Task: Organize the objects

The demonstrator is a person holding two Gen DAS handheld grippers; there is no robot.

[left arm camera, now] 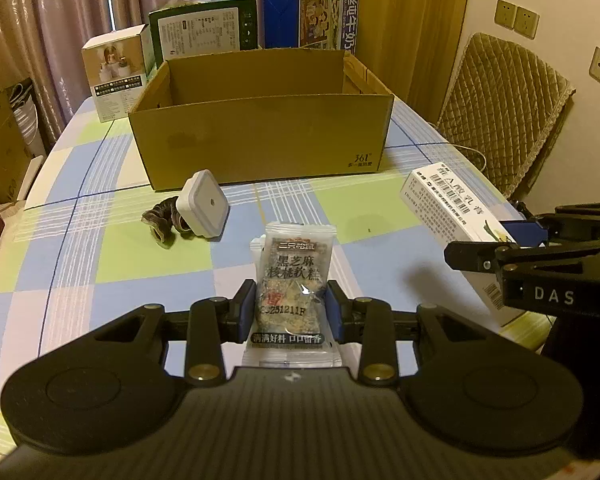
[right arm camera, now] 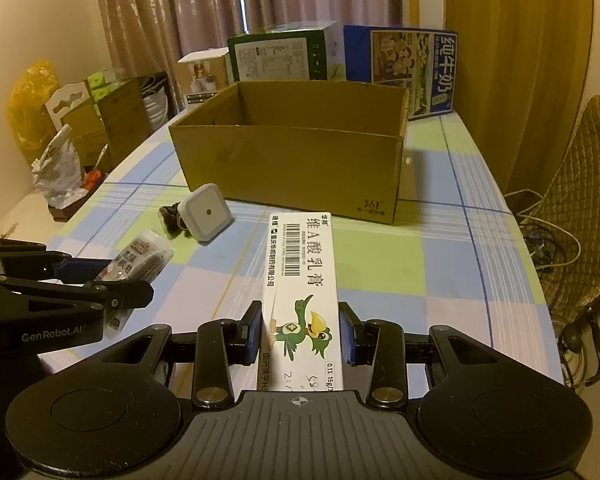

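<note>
My left gripper (left arm camera: pixel 291 307) pinches a clear plastic snack packet with dark printing (left arm camera: pixel 291 280), held in front of the open brown cardboard box (left arm camera: pixel 260 136). My right gripper (right arm camera: pixel 300 332) clamps a long white ointment carton with a green bird picture (right arm camera: pixel 302 280), also in front of that box. A white square plug-in device (left arm camera: pixel 204 204) with a dark bundled cord (left arm camera: pixel 162 224) lies just before the box's left corner on the checked tablecloth (left arm camera: pixel 140 252).
</note>
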